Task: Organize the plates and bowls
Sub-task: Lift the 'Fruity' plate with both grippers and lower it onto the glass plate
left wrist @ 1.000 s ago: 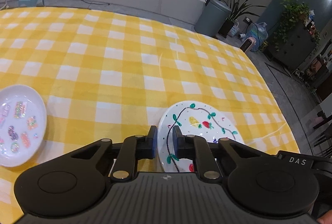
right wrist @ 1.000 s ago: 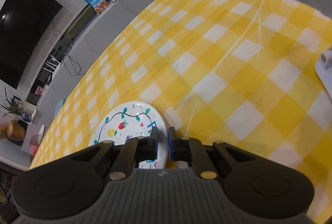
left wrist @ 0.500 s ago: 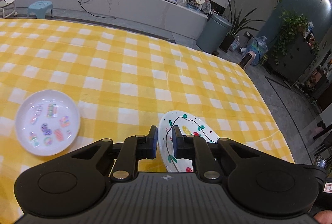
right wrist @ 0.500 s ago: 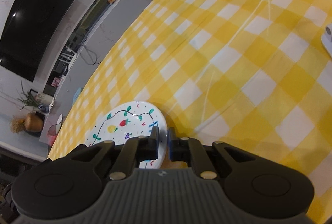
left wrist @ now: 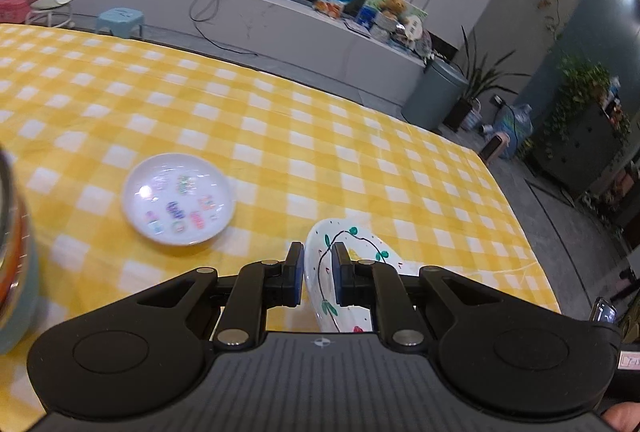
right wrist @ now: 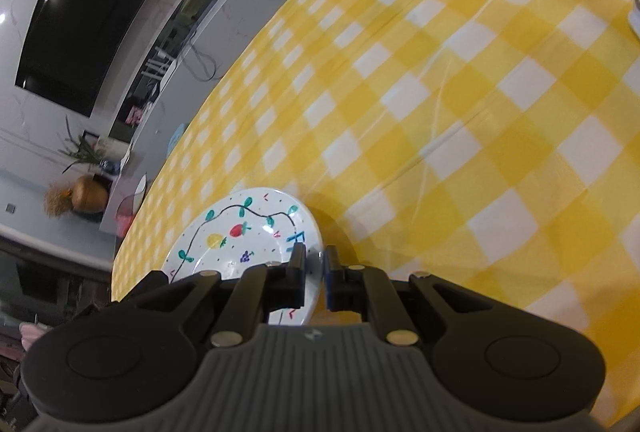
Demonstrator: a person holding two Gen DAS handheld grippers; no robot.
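Above the near edge of the yellow checked tablecloth [left wrist: 280, 119], the left claw [left wrist: 317, 274] is clamped on the rim of a white plate painted with a vine and fruit [left wrist: 352, 256]. One pad sits against the outer side of the rim and the other against the painted face. The right claw [right wrist: 314, 270] pinches the same plate [right wrist: 248, 232] at its opposite rim, jaws nearly together on the thin edge. The plate looks tilted and carried between the two claws, clear of the cloth, though how high it sits I cannot tell.

Out from the left claw, further away and to the left, a second white plate with small coloured stickers [left wrist: 179, 199] lies flat on the cloth, well apart from the held one. At the far left edge of that view a blurred pale-blue and orange thing [left wrist: 14, 272] shows only in part; what it is I cannot say. In the right claw's view a sliver of something white [right wrist: 635, 16] lies at the far right of the table.

The step in hand appears to be carrying the painted plate toward a stacking spot, most likely the sticker plate. The next move calls for both claws to travel together, level the plate, centre it over the other and lower it before letting go.
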